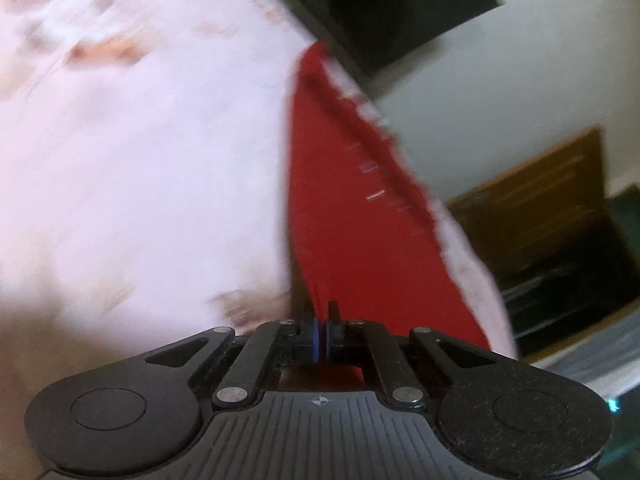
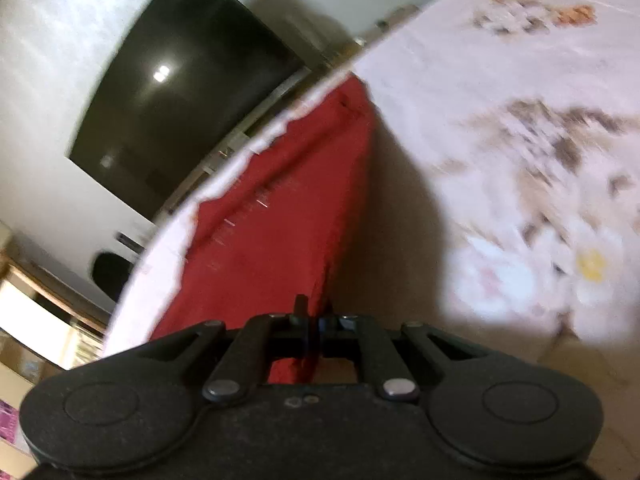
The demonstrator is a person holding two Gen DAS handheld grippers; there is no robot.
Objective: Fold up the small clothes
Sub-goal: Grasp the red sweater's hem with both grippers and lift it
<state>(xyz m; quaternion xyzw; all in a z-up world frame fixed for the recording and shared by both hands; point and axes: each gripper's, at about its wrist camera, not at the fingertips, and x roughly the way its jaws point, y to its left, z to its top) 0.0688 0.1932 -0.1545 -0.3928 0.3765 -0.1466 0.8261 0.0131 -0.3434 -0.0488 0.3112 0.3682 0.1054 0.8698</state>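
Observation:
A red garment (image 1: 348, 216) lies along the edge of a table under a white floral cloth (image 1: 140, 152). In the left wrist view my left gripper (image 1: 322, 320) is shut on the near edge of the red fabric, which runs away from the jaws toward the table's far edge. In the right wrist view the same red garment (image 2: 280, 216) stretches ahead, and my right gripper (image 2: 314, 316) is shut on its near edge. Both views are blurred.
A dark screen (image 2: 180, 92) hangs on the pale wall beyond the table edge, also in the left view as a dark screen (image 1: 392, 4). A wooden shelf unit (image 1: 552, 232) stands past the table on the right. The floral cloth (image 2: 520, 160) spreads right of the garment.

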